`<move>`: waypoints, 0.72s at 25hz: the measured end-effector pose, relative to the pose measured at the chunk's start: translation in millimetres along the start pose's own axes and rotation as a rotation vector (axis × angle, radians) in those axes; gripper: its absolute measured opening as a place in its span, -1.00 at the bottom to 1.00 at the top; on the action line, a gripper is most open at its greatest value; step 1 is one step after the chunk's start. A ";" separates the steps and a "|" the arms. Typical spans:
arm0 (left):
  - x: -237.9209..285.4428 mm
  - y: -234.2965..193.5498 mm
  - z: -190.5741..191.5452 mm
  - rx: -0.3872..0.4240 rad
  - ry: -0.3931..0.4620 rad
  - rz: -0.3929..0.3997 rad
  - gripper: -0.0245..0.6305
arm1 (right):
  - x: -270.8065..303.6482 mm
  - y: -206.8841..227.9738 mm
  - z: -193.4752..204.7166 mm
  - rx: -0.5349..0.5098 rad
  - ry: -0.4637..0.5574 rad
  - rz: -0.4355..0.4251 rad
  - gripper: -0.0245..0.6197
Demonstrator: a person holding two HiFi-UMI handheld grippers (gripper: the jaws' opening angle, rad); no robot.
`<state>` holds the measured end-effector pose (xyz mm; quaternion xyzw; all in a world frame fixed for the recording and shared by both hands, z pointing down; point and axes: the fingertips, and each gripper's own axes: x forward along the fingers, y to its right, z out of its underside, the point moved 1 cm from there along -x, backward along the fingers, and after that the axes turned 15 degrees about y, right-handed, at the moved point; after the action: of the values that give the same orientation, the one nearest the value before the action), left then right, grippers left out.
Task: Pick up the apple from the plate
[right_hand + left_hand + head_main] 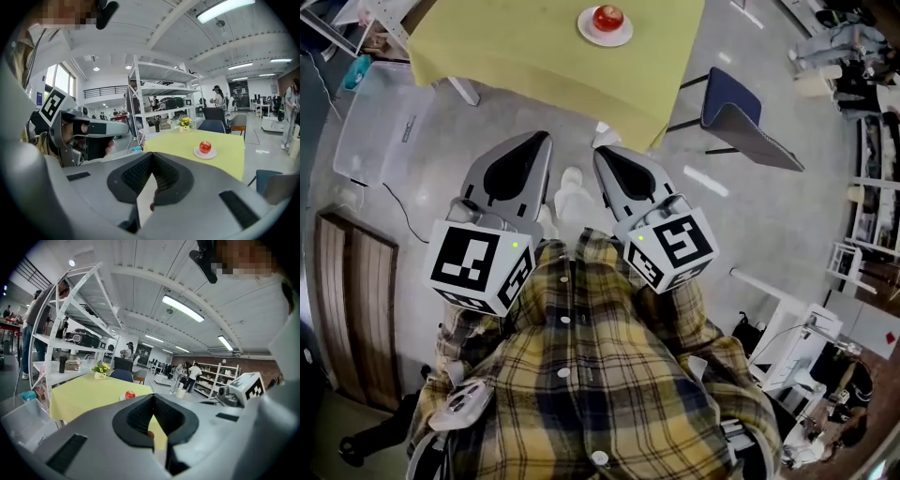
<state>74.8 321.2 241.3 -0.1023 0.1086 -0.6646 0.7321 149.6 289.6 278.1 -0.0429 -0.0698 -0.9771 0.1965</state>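
Two grippers sit low in the head view, just in front of the person's yellow plaid shirt [581, 375], each with its marker cube nearest the body. The left gripper [541, 141] has its jaws pressed together, tips meeting, with nothing between them. The right gripper [602, 153] is closed in the same way and also empty. They lie side by side, near each other but not touching, and both point toward the table. Between them on the grey floor [422, 197] is a pale shape that may be a shoe, though the view is too poor to be sure.

Farther out stands the table [516, 47], covered by a yellow-green cloth. The white plate [589, 35] rests near the table's near edge, and the red apple [607, 17] sits upright in the middle of it, well apart from both grippers. A blue-grey chair [741, 117] stands beside the table's right corner.

In the left gripper view, a small pot of yellow flowers [100, 370] sits at the table's far end. A white shelf rack [70, 329] rises behind it, and people stand deeper in the room.
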 end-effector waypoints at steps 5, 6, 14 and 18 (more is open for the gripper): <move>27.7 -24.8 0.9 -0.001 -0.015 -0.019 -0.91 | 29.2 28.1 2.5 0.023 -0.009 0.010 -0.93; 35.1 -30.4 0.9 0.000 -0.018 -0.022 -0.91 | 36.3 35.1 1.9 0.026 -0.008 0.012 -0.93; 110.1 -56.6 -8.3 0.012 -0.033 -0.035 -0.91 | 86.7 99.8 -16.3 0.037 0.004 0.004 -0.93; 151.3 -62.4 -13.7 0.014 -0.036 -0.041 -0.91 | 107.1 135.9 -24.8 0.044 -0.003 -0.009 -0.93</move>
<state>25.5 164.5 243.1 -0.1114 0.0884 -0.6783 0.7209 102.8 121.2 281.8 -0.0399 -0.0920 -0.9761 0.1928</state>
